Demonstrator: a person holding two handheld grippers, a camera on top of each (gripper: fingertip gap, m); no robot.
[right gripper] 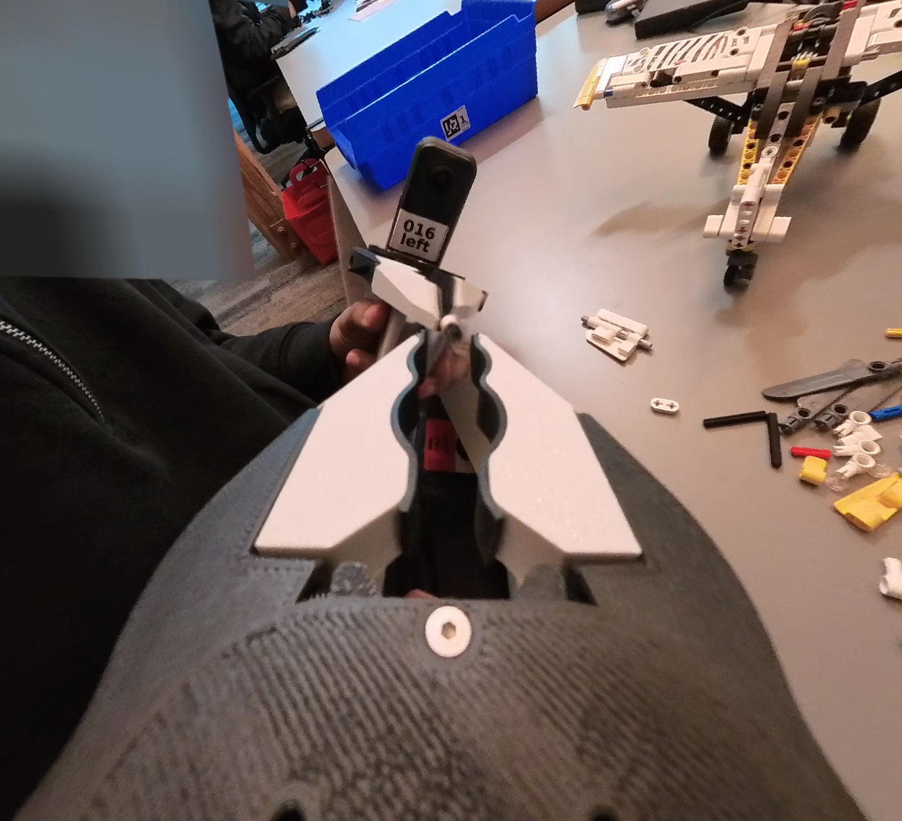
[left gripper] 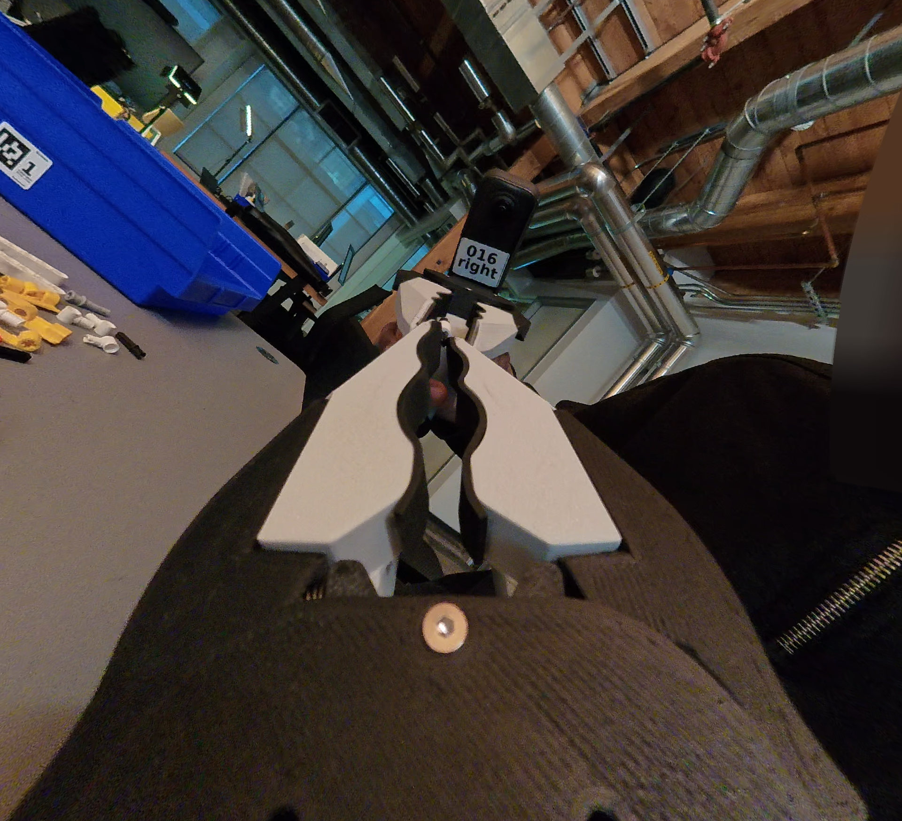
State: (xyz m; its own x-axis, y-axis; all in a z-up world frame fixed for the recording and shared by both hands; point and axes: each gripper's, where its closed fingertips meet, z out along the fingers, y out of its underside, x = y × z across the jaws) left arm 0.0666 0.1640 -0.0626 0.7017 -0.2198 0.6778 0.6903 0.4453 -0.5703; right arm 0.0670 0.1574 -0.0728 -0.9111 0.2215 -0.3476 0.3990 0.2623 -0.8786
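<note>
Facing each other tip to tip over the edge of the grey counter point(right gripper: 561, 236), the two claws almost touch. The left claw point(left gripper: 441, 336) is clenched, and its tips pinch a small white piece point(right gripper: 451, 324) with a round hole. This piece sits just in front of the right claw point(right gripper: 449, 348), whose pads stand apart. From these views I cannot tell if the pads touch the piece.

Each claw carries a black camera with a white printed label, one above the left claw point(right gripper: 418, 235) and one above the right claw point(left gripper: 481, 264). Beyond the left claw stands a blue bin point(right gripper: 429, 80) with a white sticker point(right gripper: 455, 125) that bears a square code mark.

A hand point(right gripper: 354, 333) grips the handle of the left claw from below, and its black sleeve point(right gripper: 273, 348) comes in from the left of the right claw. The left claw points steeply upward, toward the ceiling pipes point(left gripper: 805, 114).

To the right of the right claw and further away stands a model plane point(right gripper: 756, 65) of building bricks. Nearer on that side lie loose pieces point(right gripper: 854, 446), white, yellow, black and red. A red thing point(right gripper: 439, 443) shows through the gap of the right claw, but it is blurred and hard to make out.
</note>
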